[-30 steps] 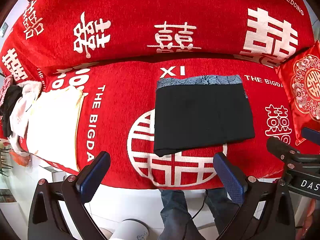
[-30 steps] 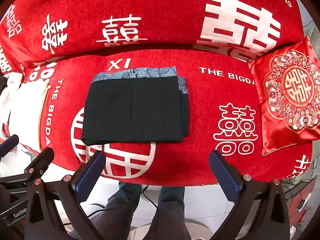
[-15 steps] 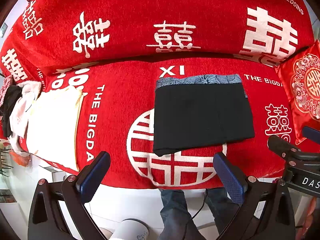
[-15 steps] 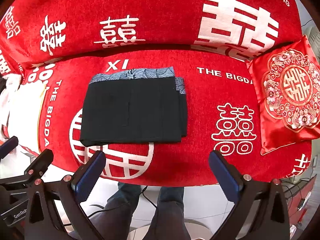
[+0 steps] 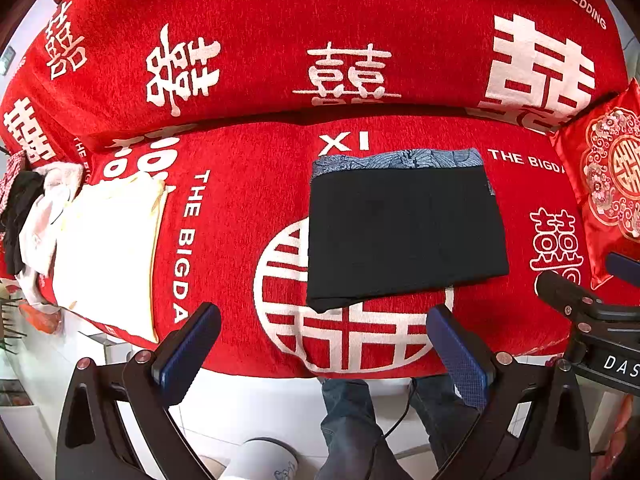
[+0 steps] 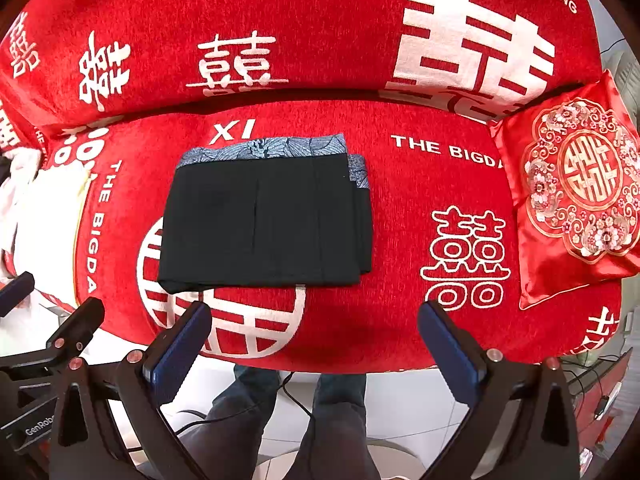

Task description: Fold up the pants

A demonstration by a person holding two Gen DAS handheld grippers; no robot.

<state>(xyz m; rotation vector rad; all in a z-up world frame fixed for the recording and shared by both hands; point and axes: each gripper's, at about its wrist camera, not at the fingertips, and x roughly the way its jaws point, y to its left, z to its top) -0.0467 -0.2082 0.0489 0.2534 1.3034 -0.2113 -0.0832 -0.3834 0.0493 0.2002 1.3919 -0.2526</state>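
The black pants [image 5: 404,232] [image 6: 264,220] lie folded into a flat rectangle on the red sofa seat, a blue-grey patterned waistband along the far edge. My left gripper [image 5: 324,340] hangs open in front of the sofa's front edge, short of the pants, nothing between its fingers. My right gripper [image 6: 316,336] is open too, held just before the seat edge below the pants' near side. Part of the right gripper [image 5: 580,312] shows at the right of the left wrist view, and part of the left gripper [image 6: 60,340] at the left of the right wrist view.
A pale yellow folded cloth [image 5: 108,252] and a heap of white and dark clothes [image 5: 32,216] lie at the seat's left end. A red embroidered cushion [image 6: 576,192] rests at the right end. A person's legs [image 6: 280,420] stand on the white floor below.
Both grippers have stayed open and nearly still; the views shift only slightly. The pants have not moved.
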